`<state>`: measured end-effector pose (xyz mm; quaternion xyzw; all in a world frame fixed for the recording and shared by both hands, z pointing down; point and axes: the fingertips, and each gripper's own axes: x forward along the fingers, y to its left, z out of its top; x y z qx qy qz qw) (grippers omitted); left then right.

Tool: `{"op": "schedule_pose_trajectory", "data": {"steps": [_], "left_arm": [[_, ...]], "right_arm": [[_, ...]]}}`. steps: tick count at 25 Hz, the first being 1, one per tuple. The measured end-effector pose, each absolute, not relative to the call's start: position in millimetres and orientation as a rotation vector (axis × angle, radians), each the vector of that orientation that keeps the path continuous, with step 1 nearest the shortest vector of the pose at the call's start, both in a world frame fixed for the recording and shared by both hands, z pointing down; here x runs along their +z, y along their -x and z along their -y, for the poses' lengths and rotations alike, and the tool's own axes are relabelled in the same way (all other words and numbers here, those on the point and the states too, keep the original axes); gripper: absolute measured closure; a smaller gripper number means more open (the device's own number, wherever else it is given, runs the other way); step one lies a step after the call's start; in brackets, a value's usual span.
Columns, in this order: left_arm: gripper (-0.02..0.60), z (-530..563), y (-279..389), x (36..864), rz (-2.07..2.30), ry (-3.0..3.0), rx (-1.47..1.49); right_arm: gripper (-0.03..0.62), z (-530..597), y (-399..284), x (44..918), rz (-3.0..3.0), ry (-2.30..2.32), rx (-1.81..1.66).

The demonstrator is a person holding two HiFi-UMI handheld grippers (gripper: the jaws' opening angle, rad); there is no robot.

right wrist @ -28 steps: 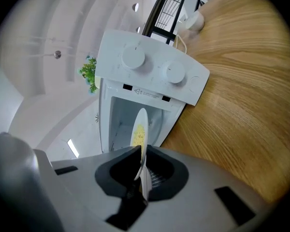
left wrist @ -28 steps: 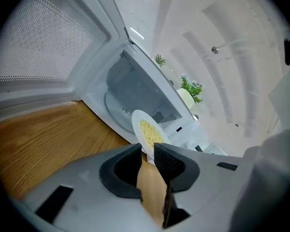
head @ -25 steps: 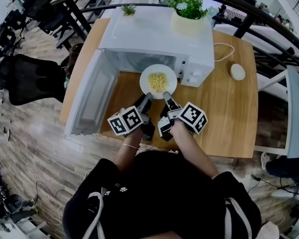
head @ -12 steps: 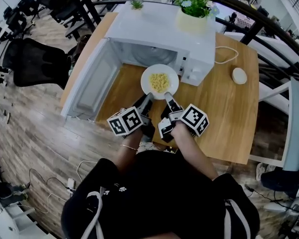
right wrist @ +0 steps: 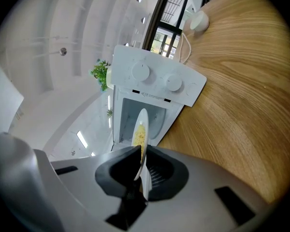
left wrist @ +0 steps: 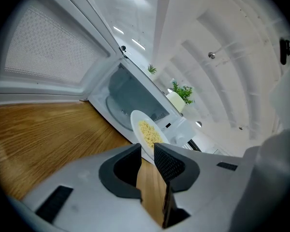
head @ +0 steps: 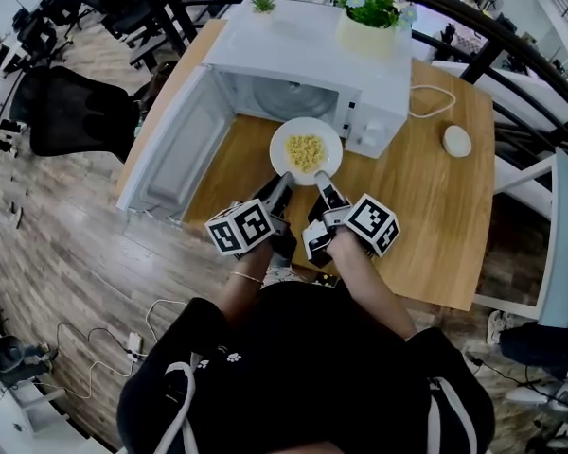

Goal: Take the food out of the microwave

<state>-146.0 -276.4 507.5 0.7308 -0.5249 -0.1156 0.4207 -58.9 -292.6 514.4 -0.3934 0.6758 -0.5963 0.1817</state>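
Currently, compared with a second ago, the plate of yellow food is sitting slightly further out of the microwave, at the mouth of the cavity above the table. Both grips are continuing unchanged: the left gripper is clamping the plate's near rim with its jaw tips, and the right gripper is pinching the same rim beside it. The microwave door is standing fully open to the left. A potted plant is resting on the microwave; a cable and a small white round object are lying on the wooden table. An office chair is standing on the plank floor.
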Motion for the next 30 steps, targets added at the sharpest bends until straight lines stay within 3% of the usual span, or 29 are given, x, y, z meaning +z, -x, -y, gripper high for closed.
{"op": "schedule_pose_trajectory", "data": {"steps": [30], "left_arm": [[0.505, 274.7, 146.4, 509.2, 1.323, -1.830, -0.290]], "right_arm": [[0.556, 290.9, 61.7, 519.4, -1.925, 1.096, -1.691]]}}
